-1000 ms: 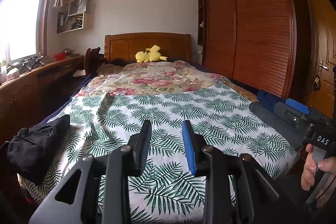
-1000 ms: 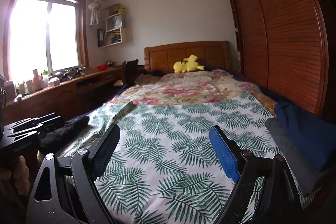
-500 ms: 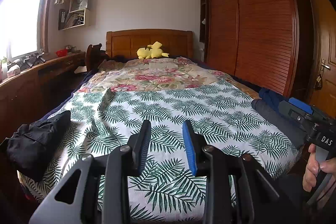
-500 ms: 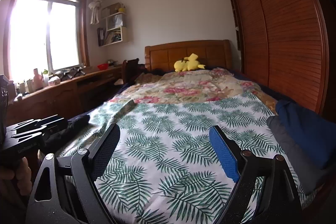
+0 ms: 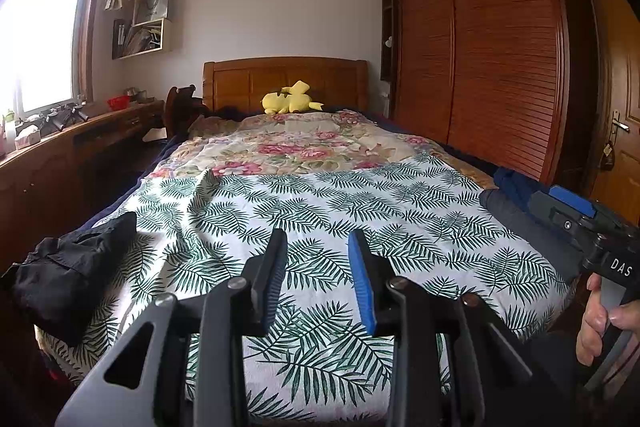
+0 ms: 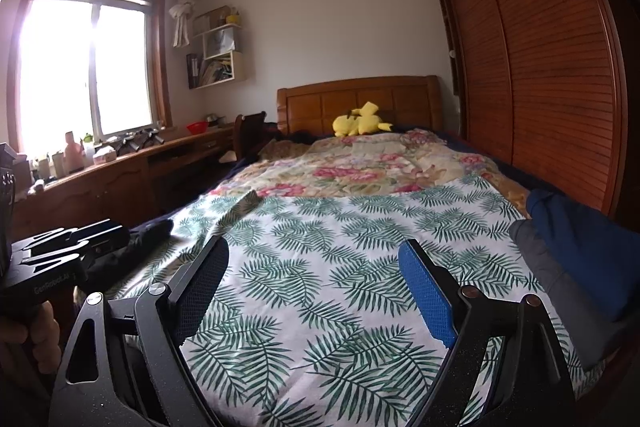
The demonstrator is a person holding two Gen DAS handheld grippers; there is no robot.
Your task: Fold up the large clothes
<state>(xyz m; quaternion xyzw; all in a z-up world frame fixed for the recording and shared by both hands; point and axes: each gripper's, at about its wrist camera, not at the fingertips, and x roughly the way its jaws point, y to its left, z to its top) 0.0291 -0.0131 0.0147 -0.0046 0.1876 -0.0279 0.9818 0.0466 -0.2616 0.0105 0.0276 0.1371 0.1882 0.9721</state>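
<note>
Left wrist: view raised slightly since a second ago, left gripper (image 5: pixel 316 267) fingers narrow, empty; right gripper (image 6: pixel 314 291) fingers wide, empty. Crumpled black garment (image 5: pixel 68 283) on leaf-print bed (image 5: pixel 400 227) corner, blue-grey clothes (image 6: pixel 580 259) opposite; none gripped.

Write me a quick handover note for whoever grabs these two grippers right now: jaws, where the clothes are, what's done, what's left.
Left gripper: jaws narrowly open, empty, over the palm-leaf bedsheet.
Right gripper: jaws wide open, empty.
Clothes: crumpled black garment at the bed's left foot corner; grey garment with a dark blue garment on it at the right edge.
Done: black one lies unfolded; whether the right pile is folded is unclear.
Left: black garment needs folding.
</note>
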